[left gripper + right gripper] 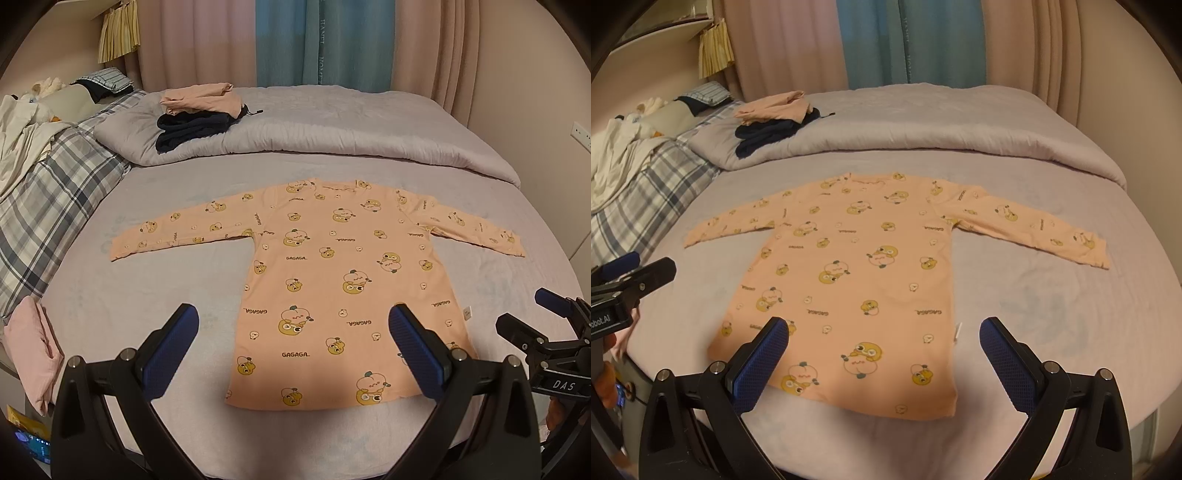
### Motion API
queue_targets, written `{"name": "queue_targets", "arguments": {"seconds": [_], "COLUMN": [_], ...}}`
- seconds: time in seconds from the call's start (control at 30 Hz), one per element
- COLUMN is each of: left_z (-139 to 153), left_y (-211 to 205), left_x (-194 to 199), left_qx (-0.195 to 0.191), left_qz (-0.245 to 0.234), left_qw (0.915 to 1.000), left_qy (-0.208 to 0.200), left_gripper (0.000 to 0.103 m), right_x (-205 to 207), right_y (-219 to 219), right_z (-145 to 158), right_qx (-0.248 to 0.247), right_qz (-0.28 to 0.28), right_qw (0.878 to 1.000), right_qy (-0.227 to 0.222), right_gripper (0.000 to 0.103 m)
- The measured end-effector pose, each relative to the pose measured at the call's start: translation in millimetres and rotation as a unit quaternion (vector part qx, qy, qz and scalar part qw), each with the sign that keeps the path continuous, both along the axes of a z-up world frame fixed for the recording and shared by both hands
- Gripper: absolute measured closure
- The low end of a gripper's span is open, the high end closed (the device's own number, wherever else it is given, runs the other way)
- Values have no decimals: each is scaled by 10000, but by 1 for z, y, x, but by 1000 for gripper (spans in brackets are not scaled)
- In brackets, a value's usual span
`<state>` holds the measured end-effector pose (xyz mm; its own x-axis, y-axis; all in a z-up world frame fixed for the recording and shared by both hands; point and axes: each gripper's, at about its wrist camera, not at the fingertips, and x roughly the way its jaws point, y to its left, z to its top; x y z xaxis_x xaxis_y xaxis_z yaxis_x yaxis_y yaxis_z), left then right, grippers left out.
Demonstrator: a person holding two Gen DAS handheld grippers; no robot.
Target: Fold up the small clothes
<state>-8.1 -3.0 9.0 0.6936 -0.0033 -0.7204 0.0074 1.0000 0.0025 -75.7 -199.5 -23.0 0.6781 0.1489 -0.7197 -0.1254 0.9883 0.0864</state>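
A small peach long-sleeved shirt [332, 288] with cartoon prints lies flat on the bed, sleeves spread out, hem toward me. It also shows in the right wrist view [857, 288]. My left gripper [293, 332] is open and empty, hovering above the hem's near left part. My right gripper [884, 343] is open and empty above the hem's near right part. The right gripper also shows at the right edge of the left wrist view [546, 325]. The left gripper shows at the left edge of the right wrist view [631, 273].
A folded grey duvet [332, 133] lies across the far side of the bed, with a stack of folded peach and dark clothes [199, 118] on it. A plaid blanket [48, 199] lies at left. A folded pink cloth [29, 350] sits at the near left edge.
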Motion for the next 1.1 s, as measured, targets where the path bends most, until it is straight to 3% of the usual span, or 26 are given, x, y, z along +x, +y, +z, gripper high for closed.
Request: {"name": "queue_targets", "arguments": {"seconds": [1.1], "left_z": [0], "left_y": [3], "left_x": [-3], "left_qx": [36], "left_qz": [-53], "left_qw": [10000], "left_qy": [-14], "left_gripper": [0], "right_x": [-2], "right_y": [1], "right_z": [0], "right_qx": [2], "right_qz": [-3], "right_qw": [10000], "right_qy": [-17], "right_gripper": [1]}}
